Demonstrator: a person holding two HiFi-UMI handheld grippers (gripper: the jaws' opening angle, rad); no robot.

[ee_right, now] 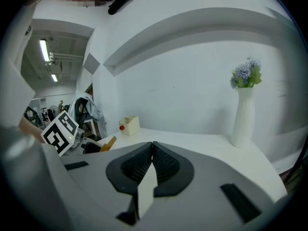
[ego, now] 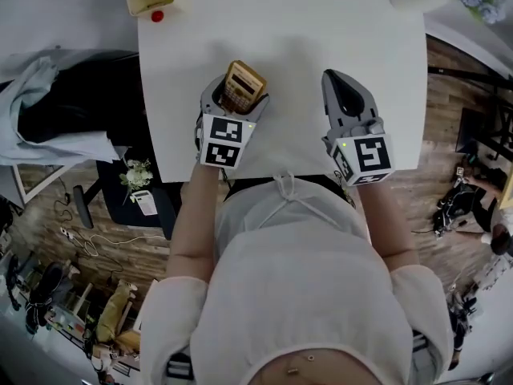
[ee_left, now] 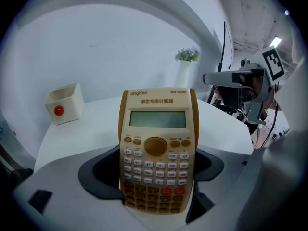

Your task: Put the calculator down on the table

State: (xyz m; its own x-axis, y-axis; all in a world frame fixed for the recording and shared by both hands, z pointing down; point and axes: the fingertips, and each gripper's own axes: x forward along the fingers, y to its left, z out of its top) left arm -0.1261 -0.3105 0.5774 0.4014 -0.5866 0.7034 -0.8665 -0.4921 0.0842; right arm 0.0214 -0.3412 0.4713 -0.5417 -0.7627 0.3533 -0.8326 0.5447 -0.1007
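The left gripper (ego: pixel 235 95) grips the calculator (ee_left: pixel 158 148) by its bottom end, one dark jaw on each long side. The calculator is a flat, long box of tan and cream plastic. It has a grey screen near the top, a big round button under it, and rows of small keys. Its screen end sticks out past the jaws, pointing to the far side. It is over the near left part of the table (ego: pixel 304 38), and I cannot tell if it touches the top. The table is white and smooth with straight edges. The right gripper (ee_right: pixel 152 150) is over the near right part of the table, with its jaws pressed together and nothing between them. Its pads (ee_right: pixel 166 163) are black and bumpy with little ridges. Each gripper has a cube (ego: pixel 222 141) with black and white squares at its near end. At the far left corner sits a small cream box (ee_left: pixel 65 103) with a red round dot (ee_left: pixel 58 110) on its front. At the far right stands a tall white vase (ee_right: pixel 242 117) holding pale blue flowers (ee_right: pixel 246 75).
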